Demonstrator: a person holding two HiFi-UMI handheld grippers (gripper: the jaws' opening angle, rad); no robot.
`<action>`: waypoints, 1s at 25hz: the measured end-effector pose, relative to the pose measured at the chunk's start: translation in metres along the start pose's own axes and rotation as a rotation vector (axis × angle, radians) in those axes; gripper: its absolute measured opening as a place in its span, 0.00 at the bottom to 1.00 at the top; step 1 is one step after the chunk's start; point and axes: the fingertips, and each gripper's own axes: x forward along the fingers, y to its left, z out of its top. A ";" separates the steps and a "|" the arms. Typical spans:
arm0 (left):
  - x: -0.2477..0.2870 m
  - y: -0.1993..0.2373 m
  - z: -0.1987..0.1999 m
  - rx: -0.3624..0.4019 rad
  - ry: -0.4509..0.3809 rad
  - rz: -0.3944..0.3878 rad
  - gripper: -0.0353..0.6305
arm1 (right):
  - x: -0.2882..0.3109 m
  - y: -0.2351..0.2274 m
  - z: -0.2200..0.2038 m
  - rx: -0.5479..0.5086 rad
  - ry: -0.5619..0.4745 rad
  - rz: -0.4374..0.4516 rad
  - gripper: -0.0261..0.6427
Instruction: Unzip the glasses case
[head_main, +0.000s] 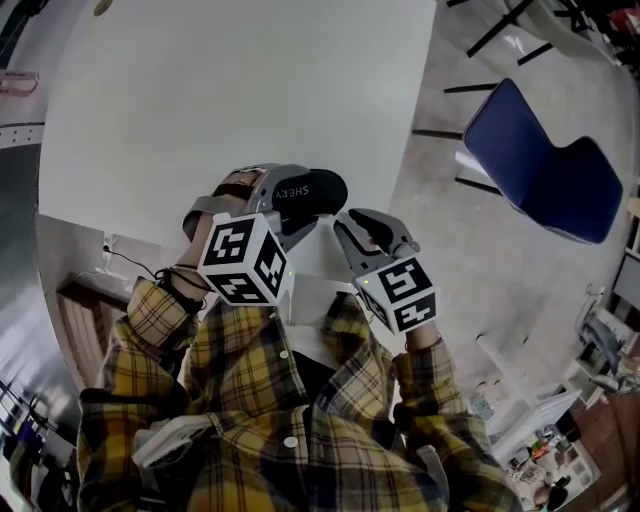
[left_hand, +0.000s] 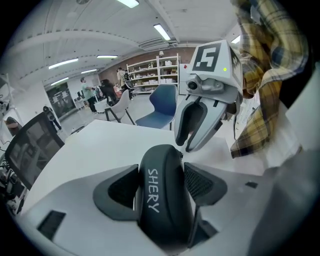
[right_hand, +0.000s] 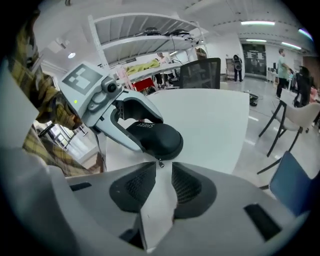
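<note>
A black glasses case (head_main: 310, 190) printed SHERY lies at the near edge of the white table (head_main: 230, 90). My left gripper (head_main: 268, 200) is shut on it; in the left gripper view both pads press the sides of the case (left_hand: 162, 195). My right gripper (head_main: 365, 232) is to the right of the case with its jaws apart. In the right gripper view the small zipper pull (right_hand: 160, 163) sticks out from the near end of the case (right_hand: 167, 142), just ahead of the right gripper's tips (right_hand: 161, 182), with nothing between the pads. The left gripper view shows the right gripper (left_hand: 186, 145) just beyond the case.
A blue chair (head_main: 545, 170) stands on the floor to the right of the table. A black office chair (right_hand: 200, 72) is at the far side. The table's near edge lies right under the grippers, against my plaid shirt (head_main: 290, 400). People stand far off by shelves (left_hand: 150, 75).
</note>
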 end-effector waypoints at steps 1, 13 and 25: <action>0.000 0.000 0.001 0.000 -0.004 0.000 0.46 | 0.003 0.000 -0.001 -0.027 0.005 -0.010 0.15; -0.001 0.000 -0.001 0.016 -0.015 0.024 0.46 | 0.026 -0.001 -0.004 -0.083 0.050 -0.206 0.16; -0.001 -0.002 0.004 0.028 -0.027 0.034 0.46 | 0.017 -0.001 -0.004 -0.133 0.010 -0.210 0.04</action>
